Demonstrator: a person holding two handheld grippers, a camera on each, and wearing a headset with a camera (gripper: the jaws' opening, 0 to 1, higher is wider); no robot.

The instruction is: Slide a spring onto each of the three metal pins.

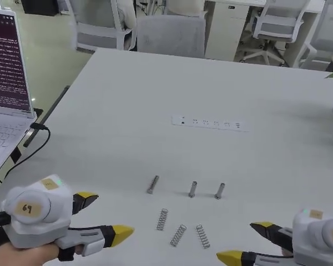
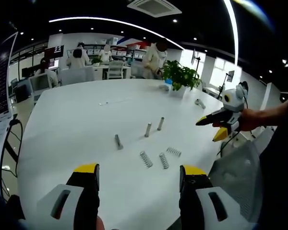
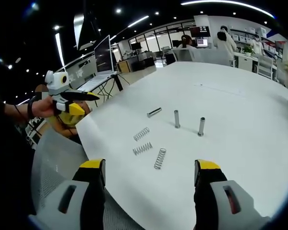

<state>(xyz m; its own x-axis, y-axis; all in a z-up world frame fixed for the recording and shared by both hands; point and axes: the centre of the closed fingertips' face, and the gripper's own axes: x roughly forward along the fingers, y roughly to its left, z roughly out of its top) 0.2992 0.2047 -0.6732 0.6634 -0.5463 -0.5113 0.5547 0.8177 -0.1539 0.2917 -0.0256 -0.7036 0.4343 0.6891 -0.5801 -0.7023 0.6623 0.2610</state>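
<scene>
Three metal pins stand in a row on the white table: the left pin lies tipped over, while the middle pin and right pin stand upright. In front of them lie three loose springs. My left gripper is open at the near left, nothing between its jaws. My right gripper is open at the near right, also holding nothing. In the left gripper view the springs lie ahead of the open left gripper. The right gripper view shows the springs beyond the open right gripper.
An open laptop sits at the left edge with a black cable trailing off it. A white power strip lies behind the pins. Office chairs stand past the far edge. A potted plant is at the far right.
</scene>
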